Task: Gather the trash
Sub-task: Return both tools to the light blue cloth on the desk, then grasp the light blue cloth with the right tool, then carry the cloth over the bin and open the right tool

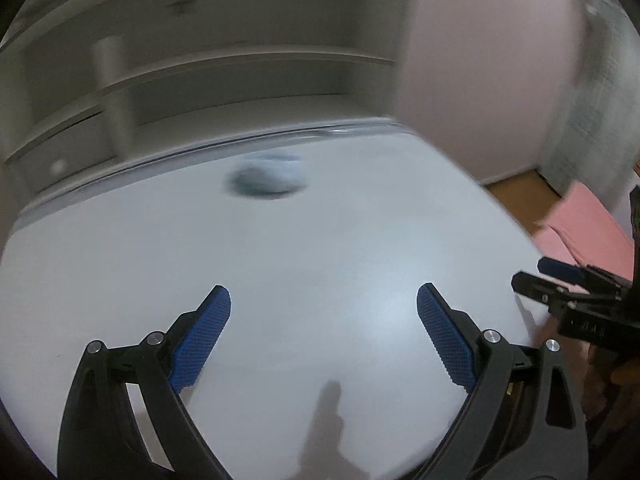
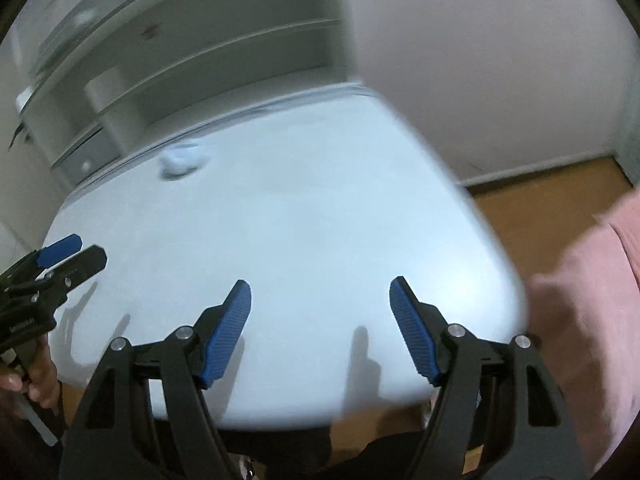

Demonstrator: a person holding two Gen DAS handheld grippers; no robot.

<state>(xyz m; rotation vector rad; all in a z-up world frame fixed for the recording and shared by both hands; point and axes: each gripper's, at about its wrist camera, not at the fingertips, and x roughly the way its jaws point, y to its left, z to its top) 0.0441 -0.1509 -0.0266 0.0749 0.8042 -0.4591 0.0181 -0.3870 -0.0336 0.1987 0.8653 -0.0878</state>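
You hold both grippers side by side over the white table (image 1: 120, 280), jaws released and empty, ready to reach. The crumpled wad of trash (image 1: 267, 179) lies near the table's far edge, well ahead of your left gripper (image 1: 323, 300) and right gripper (image 2: 320, 294). Only the right view shows your hand (image 2: 38, 376) on the left handle.

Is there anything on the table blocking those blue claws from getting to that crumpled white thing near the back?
Nothing visible does. The crumpled wad lies alone near the far edge of the white table, and only bare tabletop lies between it and the empty left gripper and right gripper.
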